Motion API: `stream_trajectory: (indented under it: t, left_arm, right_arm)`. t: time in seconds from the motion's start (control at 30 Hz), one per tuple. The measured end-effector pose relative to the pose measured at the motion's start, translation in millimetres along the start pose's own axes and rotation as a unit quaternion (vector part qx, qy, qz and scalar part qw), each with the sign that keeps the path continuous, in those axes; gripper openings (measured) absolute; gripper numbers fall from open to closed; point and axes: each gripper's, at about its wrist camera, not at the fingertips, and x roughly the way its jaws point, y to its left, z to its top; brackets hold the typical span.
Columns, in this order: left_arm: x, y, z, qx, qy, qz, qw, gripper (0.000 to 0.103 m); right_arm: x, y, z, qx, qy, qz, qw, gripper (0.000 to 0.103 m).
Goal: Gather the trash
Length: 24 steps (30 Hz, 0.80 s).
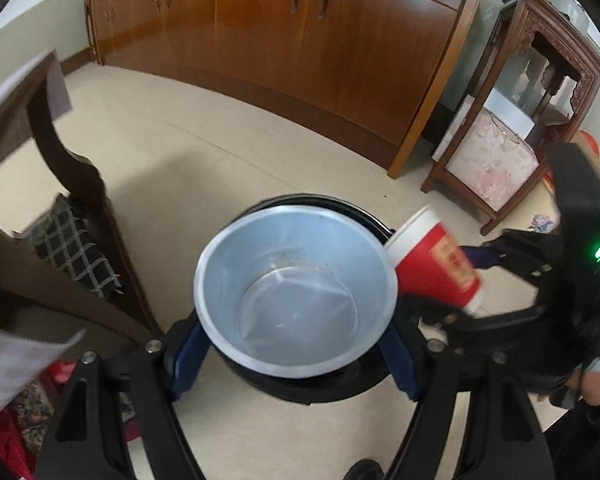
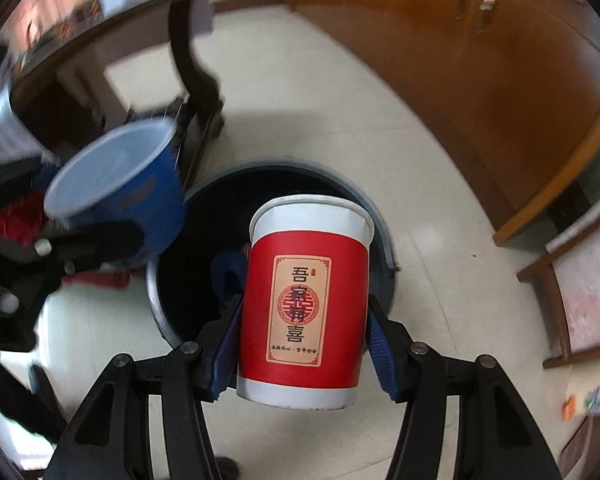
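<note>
Left wrist: bin (image 1: 374, 222) mostly hidden.

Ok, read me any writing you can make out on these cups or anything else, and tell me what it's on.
"吾家有喜": large vertical characters on the tan label of the red-and-white paper cup held in the right claw.
Small line under it: too small to read.
Dark print on the blue paper cup held in the left claw: blurred, unreadable.
</note>
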Motion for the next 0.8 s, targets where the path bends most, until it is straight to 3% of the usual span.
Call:
stream_trajectory:
  t: [0.03, 0.07, 0.1, 0.13, 0.2, 0.3, 0.57, 0.8]
  left_arm:
    - [7.5, 2.0, 0.1, -0.008, 0.012, -0.018, 0.9997, 0.079]
    - [17.0, 7.3, -0.3, -0.025, 0.021, -0.034, 0.9989, 0.08]
    - [19.6, 15.2, -2.0, -0.035, 0.022, -0.025, 0.9988, 0.085]
    - [20.9, 20.9, -3.9, -0.045, 0.024, -0.017, 0.9986, 0.086]
    - [13.5, 28.0, -9.7, -0.055, 0.017, 0.0, 0.9984, 0.092]
    - [-3.7, 27.2, -21.5, -0.05, 0.001, 0.024, 0.9984, 0.098]
    - [-73.6, 12.2, -47.4, -0.042, -0.058, 0.093, 0.9931, 0.099]
    - [-129.5, 17.5, -63.8, -0.053, -0.093, 0.123, 0.9866, 0.099]
  right_arm:
    - [8.0, 2.2, 0.6, -0.015, 0.004, 0.003, 1.0, 0.063]
    - [15.8, 5.7, 0.2, -0.034, -0.002, 0.013, 0.999, 0.072]
    - [21.6, 10.0, -1.6, -0.057, -0.005, 0.002, 0.998, 0.102]
    - [29.3, 13.1, -4.9, -0.078, 0.008, -0.026, 0.997, 0.103]
    - [28.0, 10.5, -11.4, -0.072, -0.004, -0.015, 0.997, 0.103]
    - [23.0, 4.6, -17.4, -0.055, -0.006, -0.031, 0.998, 0.103]
    - [-23.9, 17.4, -27.1, 0.033, -0.027, -0.045, 0.998, 0.103]
    - [-76.8, 43.2, -26.5, 0.075, -0.062, -0.046, 0.994, 0.103]
